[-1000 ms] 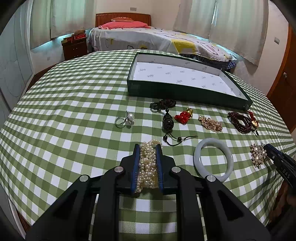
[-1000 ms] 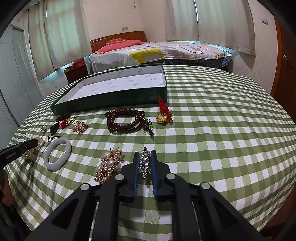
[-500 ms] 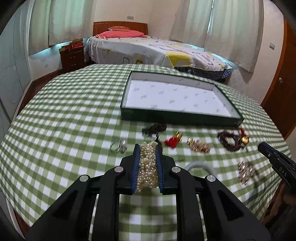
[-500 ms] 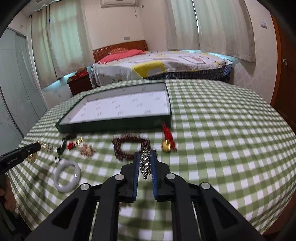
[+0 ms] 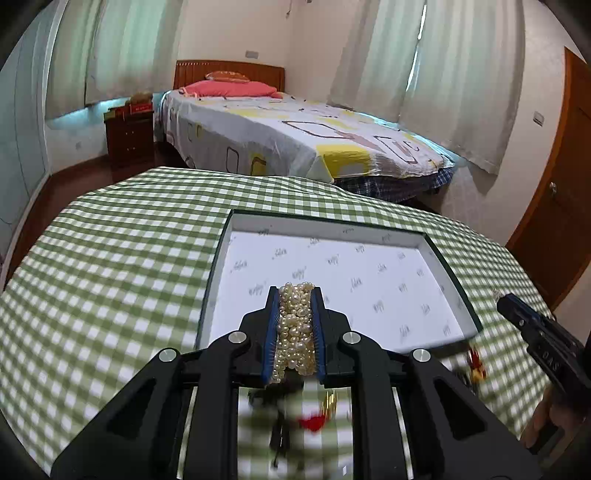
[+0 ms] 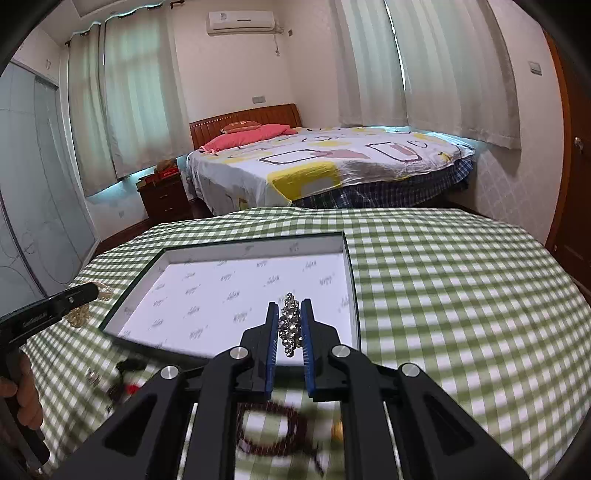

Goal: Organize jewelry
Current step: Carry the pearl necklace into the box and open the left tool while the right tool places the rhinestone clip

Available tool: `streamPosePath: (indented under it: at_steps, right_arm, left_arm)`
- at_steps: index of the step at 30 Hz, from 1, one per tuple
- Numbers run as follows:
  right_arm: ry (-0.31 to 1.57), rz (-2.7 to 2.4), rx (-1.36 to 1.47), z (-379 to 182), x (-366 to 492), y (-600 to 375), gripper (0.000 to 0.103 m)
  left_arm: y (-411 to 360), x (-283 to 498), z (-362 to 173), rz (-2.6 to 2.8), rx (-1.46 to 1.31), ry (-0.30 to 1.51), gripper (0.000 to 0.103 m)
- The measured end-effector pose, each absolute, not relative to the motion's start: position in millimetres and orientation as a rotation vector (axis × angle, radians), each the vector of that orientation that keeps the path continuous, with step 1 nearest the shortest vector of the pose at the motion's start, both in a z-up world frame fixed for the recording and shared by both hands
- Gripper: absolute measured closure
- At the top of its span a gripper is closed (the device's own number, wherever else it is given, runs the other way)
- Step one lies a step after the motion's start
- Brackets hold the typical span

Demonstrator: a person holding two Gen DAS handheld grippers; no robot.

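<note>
Two hand-held grippers, one per hand. Left hand-held gripper (image 5: 295,295) clamped on one pearl bracelet (image 5: 295,328), raised over the near edge of the tray (image 5: 456,284). Right hand-held gripper (image 6: 290,308) clamped on one rhinestone brooch (image 6: 290,326), likewise held above the tray's near side. One tray: dark green outside, white printed lining, flat on the table (image 6: 443,280), nothing lying in it. On the cloth in front of the tray, several blurred pieces: one dark red bead bracelet (image 6: 273,428), one small red charm (image 5: 314,421), some dark cords, a gold-coloured piece beside the left gripper's tip; exact count not readable. One table, covered in green and white check. Beyond it, one bed (image 6: 332,162) with a patterned sheet and pink pillow, one dark wooden nightstand (image 6: 164,197), pale curtains, one wall air conditioner (image 6: 242,22), a wooden door at right.
</note>
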State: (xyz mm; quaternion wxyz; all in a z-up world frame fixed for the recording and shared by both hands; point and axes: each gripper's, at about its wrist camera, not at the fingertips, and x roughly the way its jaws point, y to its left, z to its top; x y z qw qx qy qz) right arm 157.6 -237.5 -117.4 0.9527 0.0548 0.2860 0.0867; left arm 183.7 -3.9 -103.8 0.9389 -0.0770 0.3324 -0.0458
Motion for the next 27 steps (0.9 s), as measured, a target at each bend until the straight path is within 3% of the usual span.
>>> streamPosePath:
  at_steps: [11,27]
  right_arm:
    - [0.741,0.178,0.108,-164,221,-236,0.090]
    - [0.823,0.139,0.070,-179,226,-238,0.090]
  left_arm:
    - [-4,249,-166,-0.085,-0.161,0.852,0.086]
    - [-12,254,-187,-0.080,-0.109,0.888,0.084]
